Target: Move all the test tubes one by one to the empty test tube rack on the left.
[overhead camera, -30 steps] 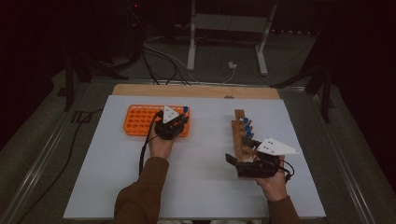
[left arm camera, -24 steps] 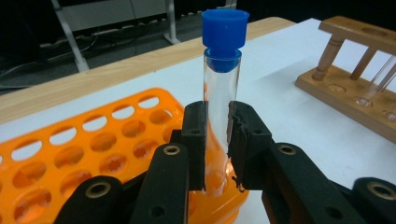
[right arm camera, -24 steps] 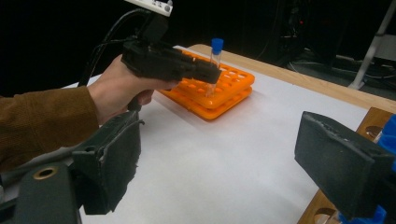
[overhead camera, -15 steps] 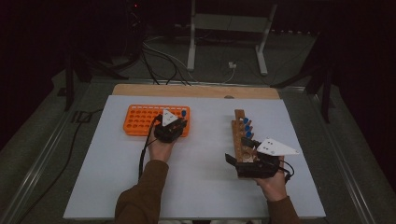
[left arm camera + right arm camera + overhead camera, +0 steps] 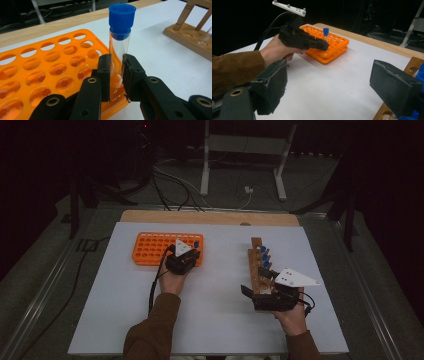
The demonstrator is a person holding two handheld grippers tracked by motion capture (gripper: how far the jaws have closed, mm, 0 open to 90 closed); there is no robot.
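The left gripper (image 5: 116, 75) is clamped on a clear test tube (image 5: 119, 53) with a blue cap (image 5: 122, 18), its 2 jaws pressing the glass wall low down, well under the cap. The tube stands upright in a corner hole of the orange rack (image 5: 47, 72) on the white table (image 5: 220, 310). It looks light, stiff and smooth, so it probably slips easily and may crack under a hard squeeze; a hold on the bare wall just below the cap, kept vertical, seems safest. The right gripper (image 5: 332, 87) has its jaws wide apart with nothing between them, resting beside the near end of the wooden rack (image 5: 258, 265), where more blue-capped tubes (image 5: 264, 256) stand in a row.
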